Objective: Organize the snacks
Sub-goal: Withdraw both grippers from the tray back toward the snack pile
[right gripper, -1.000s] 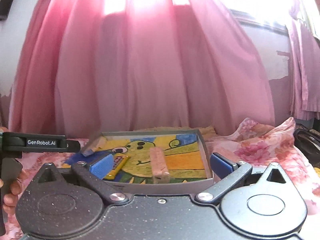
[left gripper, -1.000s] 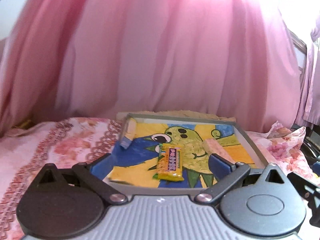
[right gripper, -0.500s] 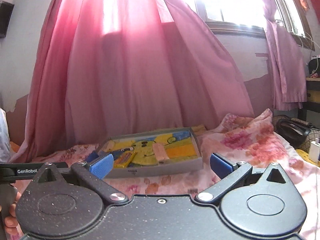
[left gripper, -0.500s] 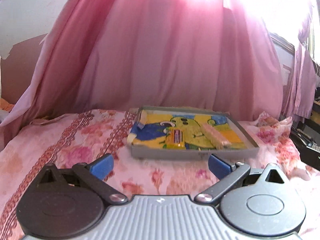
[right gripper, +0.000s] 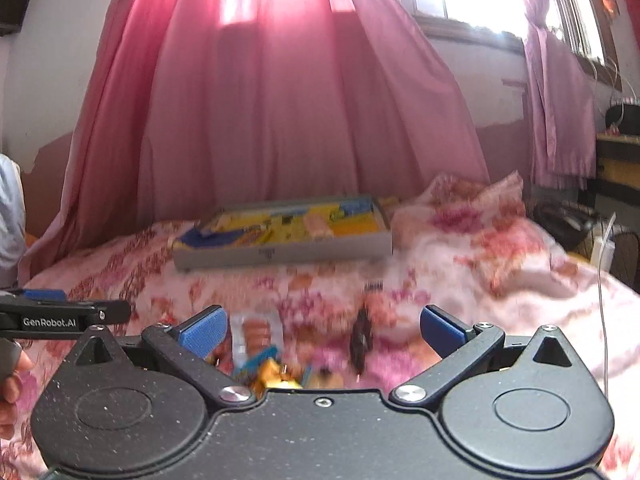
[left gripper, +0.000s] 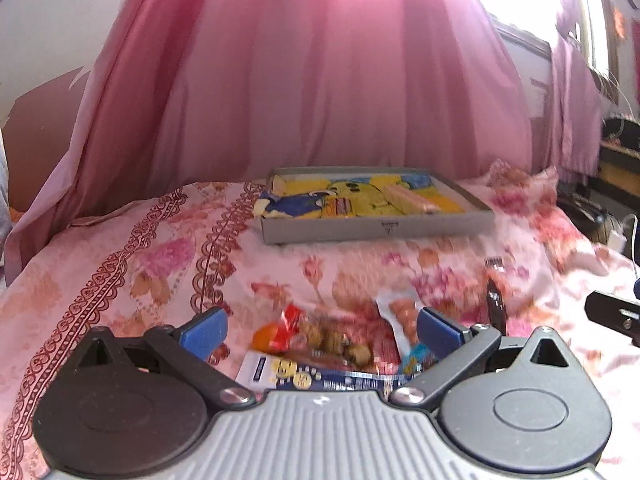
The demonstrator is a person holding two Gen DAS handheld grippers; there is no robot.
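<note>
1. Loose snack packets (left gripper: 332,344) lie in a heap on the bed, low centre of the left wrist view, just ahead of the left gripper (left gripper: 320,326). Blurred; a red-orange wrapper (left gripper: 280,328), a clear-ended pack of round biscuits (left gripper: 400,312) and a blue-and-white packet (left gripper: 304,376) can be told apart.
2. Left gripper: jaws wide, nothing between them. Right gripper (right gripper: 320,326): also wide and empty, the same heap low in its view.
3. Handling, as a judgement: light film wrappers, slick and crinkly, likely to slide under the pads. Contents probably brittle, so a gentle pinch. Best hold looks to be across the short width of a packet at mid-body, or on a sealed end flap.
4. A dark slim item (left gripper: 495,300) lies apart at right of the heap; too blurred to name.
5. Grey tray (left gripper: 376,230) sits farther up the bed, centre of frame, well apart from the heap. It has a yellow-and-blue cartoon liner and already carries a yellow bar (left gripper: 338,208) and a pale pink pack (left gripper: 408,198).
6. Surface: soft floral bedspread (left gripper: 140,264), rumpled at right. It will give under pressure, so packets may sink or tilt when pressed.
7. Room: pink curtain (left gripper: 320,80) behind the bed, bright window at upper right, cluttered shelf at right edge.
</note>
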